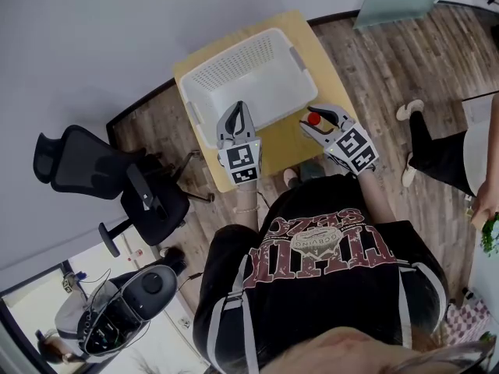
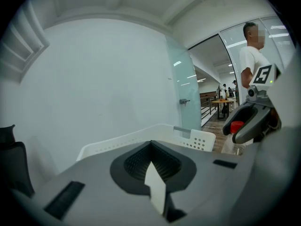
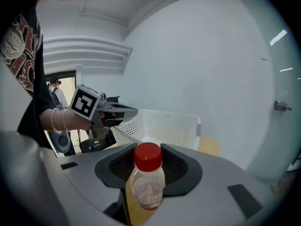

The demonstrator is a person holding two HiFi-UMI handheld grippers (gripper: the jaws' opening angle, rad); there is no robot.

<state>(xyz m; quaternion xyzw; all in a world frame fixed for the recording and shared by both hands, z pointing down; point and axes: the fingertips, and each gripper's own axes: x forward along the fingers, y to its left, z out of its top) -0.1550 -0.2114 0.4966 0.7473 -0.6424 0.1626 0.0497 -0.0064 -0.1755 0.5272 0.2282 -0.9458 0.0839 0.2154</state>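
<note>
One square table of light wood [image 1: 306, 39] fills the upper centre of the head view; it bears the work at standing height. Left of it, in the frame's left half, stands a black swivel office chair [image 1: 117, 181], well apart from both grippers. A white perforated plastic basket [image 1: 257, 62] takes up most of the tabletop, empty, its open top turned upward so that things can be lowered in. The left gripper [image 1: 238, 115] hangs over the basket's near rim; its jaws are drawn almost together, leaving a thin slit, with nothing between them. The right gripper [image 1: 321, 118] is at centre right, over the bare strip of table beside the basket. Its jaws are closed on a small clear plastic bottle with a red cap [image 3: 146, 177], seated upright in the dark ribbed pads, probably so that it cannot tip or slip.
</note>
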